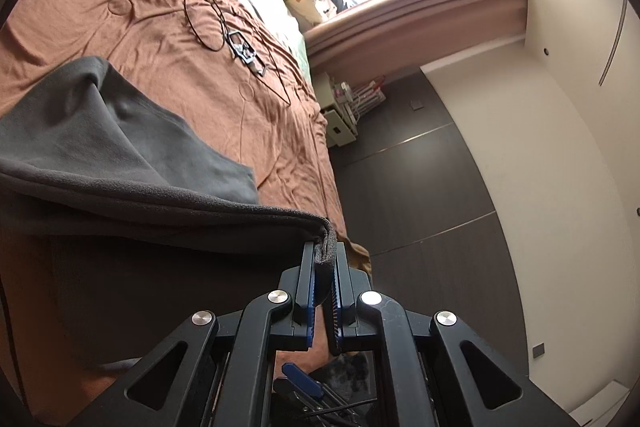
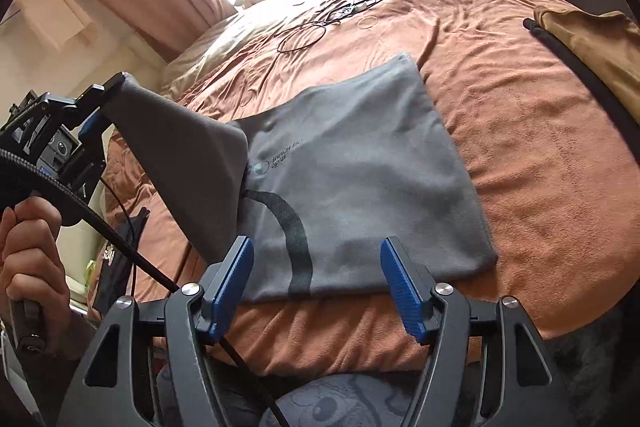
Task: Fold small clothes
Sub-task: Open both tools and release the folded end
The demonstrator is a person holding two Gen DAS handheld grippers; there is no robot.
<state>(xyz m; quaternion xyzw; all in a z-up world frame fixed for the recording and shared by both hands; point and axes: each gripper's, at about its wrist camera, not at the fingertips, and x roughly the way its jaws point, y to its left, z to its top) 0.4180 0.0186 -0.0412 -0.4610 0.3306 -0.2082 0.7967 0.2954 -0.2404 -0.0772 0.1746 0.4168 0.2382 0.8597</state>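
One hand-held gripper pinches the grey garment's lifted corner.

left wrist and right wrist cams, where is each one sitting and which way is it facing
Left wrist: rides the left tongs, rolled sideways, looking along the rust-brown bedspread toward the window; the tongs pinch the grey fabric garment.
Right wrist: sits behind the open right tongs, facing up the bed over the garment; a hand holds the left tongs.
Shared: garment, bedspread, black looped cable.
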